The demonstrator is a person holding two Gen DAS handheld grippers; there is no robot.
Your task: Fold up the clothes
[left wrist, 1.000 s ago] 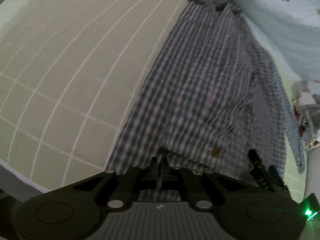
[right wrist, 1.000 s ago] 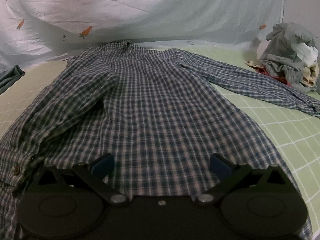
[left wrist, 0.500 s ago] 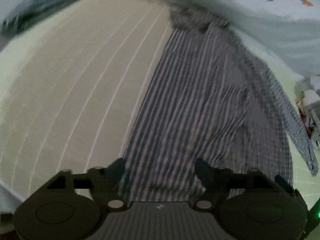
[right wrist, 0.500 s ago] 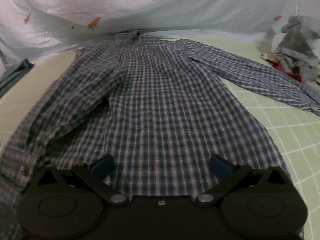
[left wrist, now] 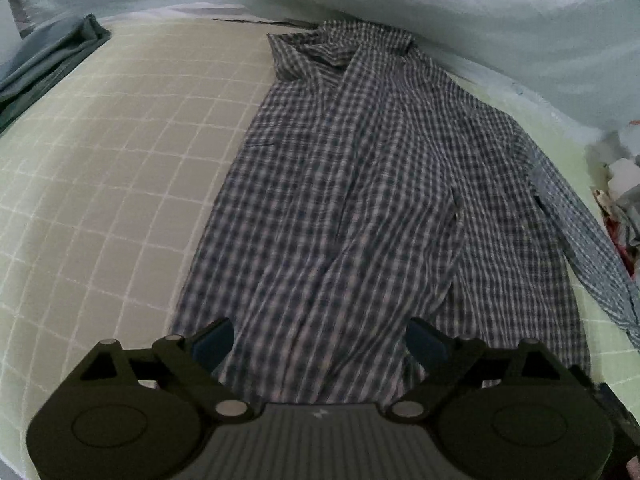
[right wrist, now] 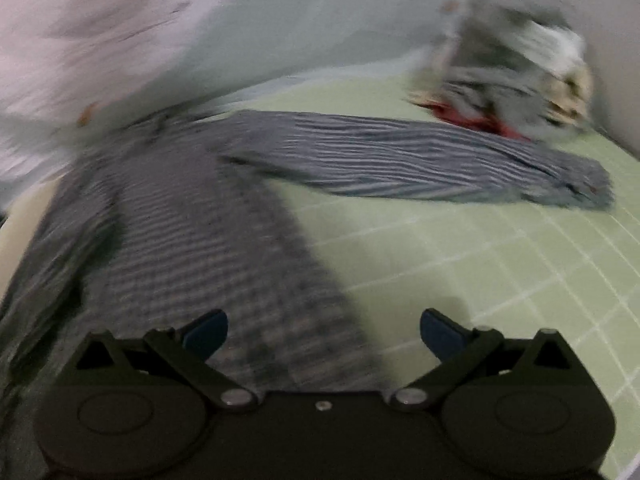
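A blue-and-white checked shirt point(left wrist: 352, 200) lies flat on the green gridded bed cover, collar at the far end; its left sleeve and side are folded over the body. My left gripper point(left wrist: 320, 344) is open and empty just above the shirt's hem. In the blurred right wrist view the shirt point(right wrist: 192, 240) lies at the left, and its right sleeve point(right wrist: 400, 160) stretches out to the right. My right gripper point(right wrist: 324, 332) is open and empty over the shirt's lower right edge.
A pile of loose clothes point(right wrist: 516, 76) sits at the far right beyond the sleeve's cuff; it also shows in the left wrist view point(left wrist: 624, 208). A folded grey-green garment point(left wrist: 48, 68) lies at the far left. A carrot-print sheet point(left wrist: 440, 8) rises behind the shirt.
My left gripper let go of the shirt's folded edge, opened and drew back. My right gripper swung to the right, toward the outstretched sleeve, and stayed open.
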